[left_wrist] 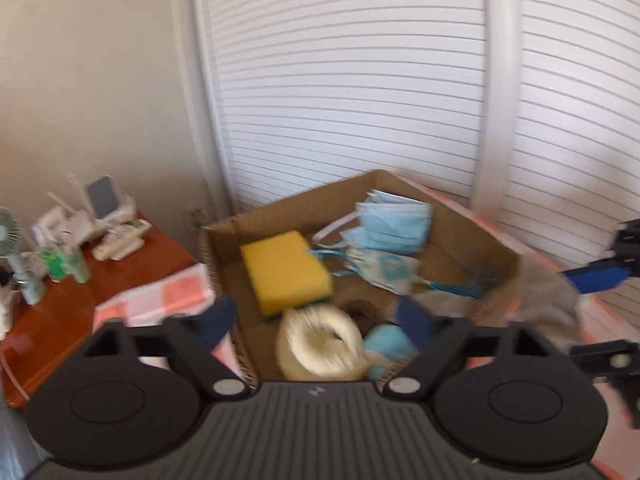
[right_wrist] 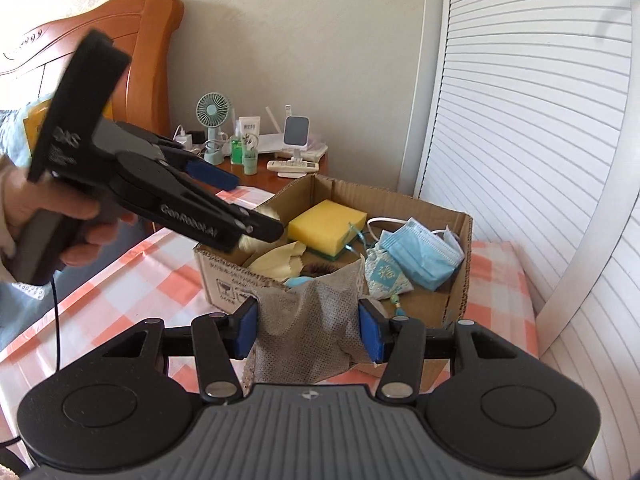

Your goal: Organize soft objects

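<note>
An open cardboard box (right_wrist: 456, 280) (left_wrist: 224, 236) stands on the checked tablecloth. It holds a yellow sponge (left_wrist: 286, 270) (right_wrist: 328, 224), blue face masks (left_wrist: 394, 222) (right_wrist: 424, 256), a patterned sachet with tassel (left_wrist: 384, 270) (right_wrist: 386, 276), a cream roll (left_wrist: 320, 342) and a small blue item (left_wrist: 386, 344). My left gripper (left_wrist: 316, 320) is open above the box, empty; it also shows in the right wrist view (right_wrist: 248, 204). My right gripper (right_wrist: 308, 330) stands wide with a grey perforated cloth (right_wrist: 312, 328) between its pads, draped over the box's near wall; whether the pads grip it is unclear.
A wooden nightstand (right_wrist: 264, 170) behind the box carries a small fan (right_wrist: 214, 120), bottles, a phone stand and remotes. A wooden headboard (right_wrist: 152, 40) is at the left. White slatted doors (right_wrist: 540, 120) run along the right. A hand holds the left gripper.
</note>
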The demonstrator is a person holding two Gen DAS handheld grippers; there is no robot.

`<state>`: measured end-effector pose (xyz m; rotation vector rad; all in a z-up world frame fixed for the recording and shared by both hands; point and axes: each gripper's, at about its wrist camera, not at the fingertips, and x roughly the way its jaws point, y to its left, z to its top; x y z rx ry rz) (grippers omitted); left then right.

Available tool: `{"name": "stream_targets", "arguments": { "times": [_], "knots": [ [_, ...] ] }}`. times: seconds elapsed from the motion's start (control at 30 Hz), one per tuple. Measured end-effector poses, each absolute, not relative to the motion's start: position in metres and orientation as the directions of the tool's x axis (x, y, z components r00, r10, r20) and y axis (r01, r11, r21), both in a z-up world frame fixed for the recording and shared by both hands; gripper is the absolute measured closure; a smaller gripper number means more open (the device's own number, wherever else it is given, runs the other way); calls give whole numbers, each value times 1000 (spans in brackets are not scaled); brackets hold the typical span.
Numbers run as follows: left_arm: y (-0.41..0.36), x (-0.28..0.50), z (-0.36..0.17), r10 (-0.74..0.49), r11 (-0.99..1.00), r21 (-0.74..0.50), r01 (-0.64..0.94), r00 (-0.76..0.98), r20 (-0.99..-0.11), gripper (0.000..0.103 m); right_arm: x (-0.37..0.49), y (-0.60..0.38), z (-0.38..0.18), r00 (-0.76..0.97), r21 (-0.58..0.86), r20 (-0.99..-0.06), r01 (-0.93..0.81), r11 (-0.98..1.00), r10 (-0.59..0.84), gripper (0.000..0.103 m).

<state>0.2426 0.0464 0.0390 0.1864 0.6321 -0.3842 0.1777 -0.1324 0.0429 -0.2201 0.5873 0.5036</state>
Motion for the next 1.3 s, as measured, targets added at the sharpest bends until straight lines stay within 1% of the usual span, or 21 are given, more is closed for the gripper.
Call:
{"name": "stream_targets", "arguments": {
  "times": [0.13,0.2,0.23,0.3,0.43,0.5,0.63,0.7,0.73,0.77,0.8,0.83,0.87,0.97,1.07,1.17,1.23,1.3],
  "knots": [
    [46,250,26,-204,942,110,318,801,-563,8,185,-138,47,726,-54,-574,-495,867,378,47],
    [53,245,23,-215,946,78,314,792,-572,1,192,-140,48,732,-50,-571,-484,874,372,47],
    [56,241,23,-214,950,66,305,790,-575,1,196,-141,49,732,-46,-572,-478,877,370,47],
    [61,227,25,-189,958,73,278,801,-568,1,205,-142,50,733,-29,-574,-465,885,366,47],
    [67,192,27,-135,972,95,216,840,-525,1,230,-140,50,734,0,-580,-434,901,353,47],
    [69,179,22,-110,977,100,189,846,-521,1,242,-136,49,737,-4,-586,-419,908,337,47],
    [69,160,10,-23,981,150,121,848,-529,1,264,-129,43,738,3,-597,-390,921,314,46],
    [67,154,7,-3,982,160,103,848,-529,1,276,-126,40,748,-4,-600,-357,934,283,44],
    [66,151,7,-4,982,160,105,849,-528,1,279,-125,38,752,-5,-602,-339,941,268,39],
    [64,148,7,-7,981,160,108,850,-527,1,283,-126,37,756,-5,-602,-324,946,256,29],
    [62,146,8,-10,981,158,109,851,-525,1,284,-126,36,762,-4,-600,-307,952,243,22],
    [61,144,9,-12,982,155,108,853,-522,1,284,-128,36,765,1,-600,-291,957,233,9],
    [60,142,11,-14,983,149,106,856,-517,1,282,-130,36,764,13,-601,-283,959,234,2],
    [56,139,17,-13,987,132,93,858,-513,1,271,-134,40,757,40,-610,-268,963,236,0],
    [54,137,23,-8,992,105,74,850,-526,1,257,-134,42,743,15,-646,-219,976,176,0],
    [54,138,28,-2,997,61,44,826,-564,1,237,-132,44,728,-26,-680,-152,988,93,0],
    [54,139,31,0,999,39,29,806,-592,1,222,-132,46,719,-33,-692,-119,992,63,0],
    [52,139,34,16,999,45,15,786,-618,1,206,-133,48,715,-22,-697,-94,995,52,0]
  ]
}}
